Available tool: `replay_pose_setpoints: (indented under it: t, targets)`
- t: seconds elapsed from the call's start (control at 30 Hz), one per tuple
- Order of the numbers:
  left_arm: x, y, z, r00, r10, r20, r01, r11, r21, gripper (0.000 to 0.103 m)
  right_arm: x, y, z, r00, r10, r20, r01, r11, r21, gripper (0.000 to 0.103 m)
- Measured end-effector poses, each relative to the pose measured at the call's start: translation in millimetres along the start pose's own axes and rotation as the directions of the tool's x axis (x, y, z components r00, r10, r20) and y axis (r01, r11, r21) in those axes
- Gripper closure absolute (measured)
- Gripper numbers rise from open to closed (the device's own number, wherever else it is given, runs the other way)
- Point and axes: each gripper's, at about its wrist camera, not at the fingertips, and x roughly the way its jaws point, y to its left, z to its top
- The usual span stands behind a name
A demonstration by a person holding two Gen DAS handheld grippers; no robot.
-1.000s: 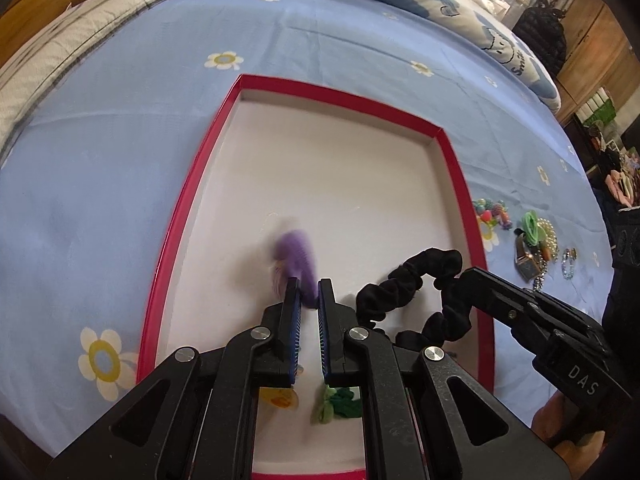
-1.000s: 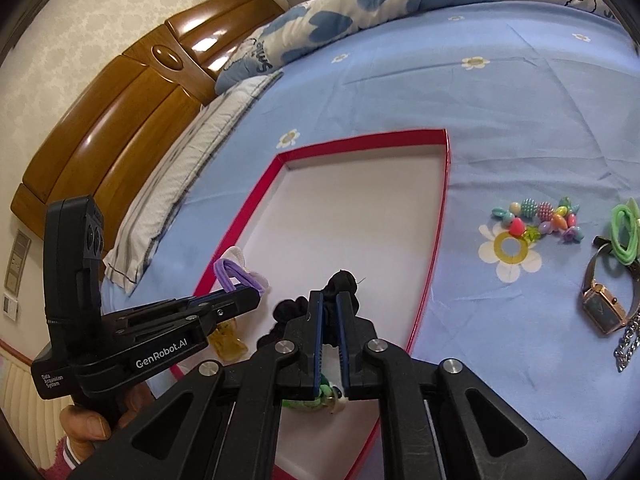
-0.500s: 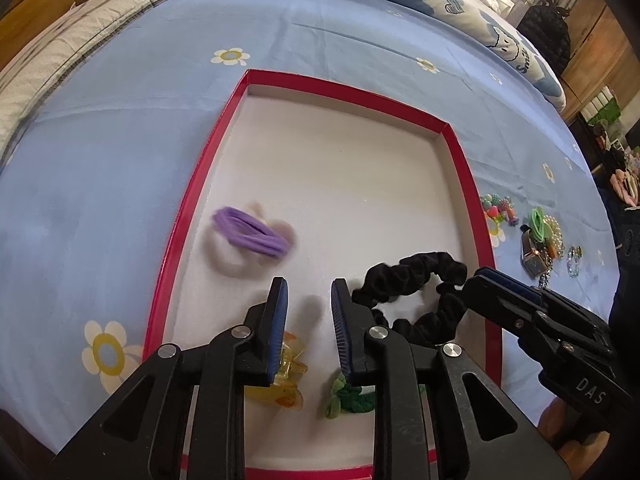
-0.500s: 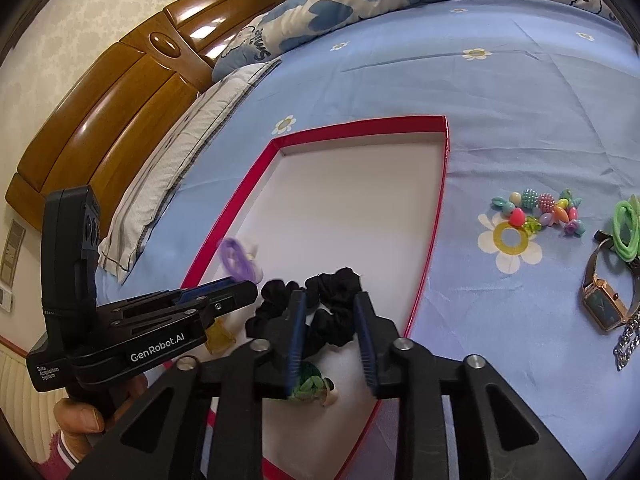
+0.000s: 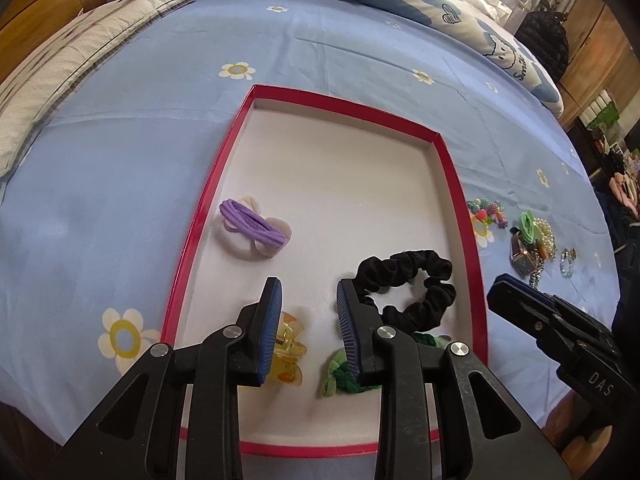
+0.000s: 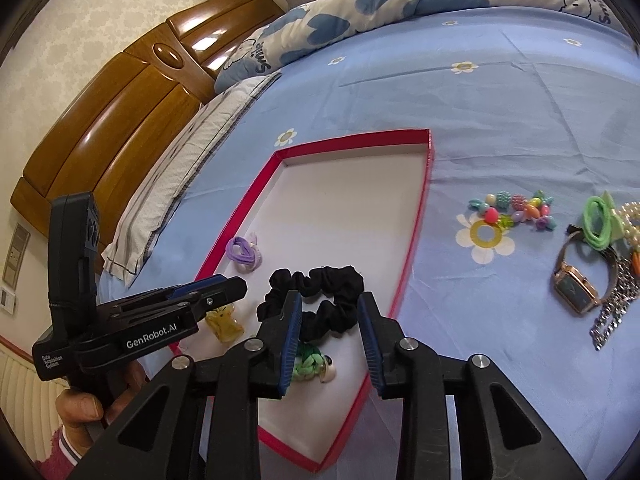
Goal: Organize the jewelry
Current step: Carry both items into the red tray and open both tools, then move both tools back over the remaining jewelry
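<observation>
A red-rimmed white tray (image 5: 456, 184) lies on the blue bedsheet; it also shows in the right wrist view (image 6: 424, 200). In it lie a purple hair tie (image 5: 254, 226) (image 6: 242, 254), a black scrunchie (image 5: 408, 286) (image 6: 316, 300), a yellow claw clip (image 5: 286, 354) (image 6: 224, 322) and a green braided tie (image 5: 340, 376) (image 6: 308, 362). My left gripper (image 5: 308, 308) is open and empty above the tray's near end. My right gripper (image 6: 328, 316) is open and empty just above the scrunchie.
On the sheet right of the tray lie colourful beads (image 6: 514, 208), a green hair tie (image 6: 596, 222), a gold watch (image 6: 576, 290), a pearl string (image 6: 632, 224) and a chain (image 6: 612, 312). Pillows and a wooden headboard (image 6: 120, 112) stand beyond.
Both grippers opened and drew back. The left let go of the purple hair tie, which now lies at the tray's left side. The right let go of the black scrunchie.
</observation>
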Motion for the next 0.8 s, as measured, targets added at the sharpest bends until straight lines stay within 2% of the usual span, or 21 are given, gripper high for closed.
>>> replay_pose_setpoints:
  t: [0.13, 0.2, 0.3, 0.8]
  targets:
    - [-9, -6, -1, 1.0, -0.011, 0.013, 0.011, 1.0, 0.007, 0.077, -14, -7, -4, 1.0, -0.001, 0.019, 0.001, 1.0, 0.019, 0.069]
    - [-13, -10, -1, 1.0, -0.018, 0.02, 0.018, 1.0, 0.014, 0.076, -21, -12, -6, 0.999, -0.007, 0.031, 0.006, 1.0, 0.026, 0.065]
    - [-17, -20, -2, 0.999, -0.031, 0.026, 0.03, 0.999, 0.027, 0.072, -34, -23, -11, 0.999, -0.021, 0.046, 0.019, 0.999, 0.045, 0.064]
    - [-14, -89, -8, 0.995, -0.099, -0.002, 0.098, 0.985, 0.141, 0.072, -97, -96, -33, 0.983, -0.137, 0.123, 0.111, 0.974, 0.196, 0.063]
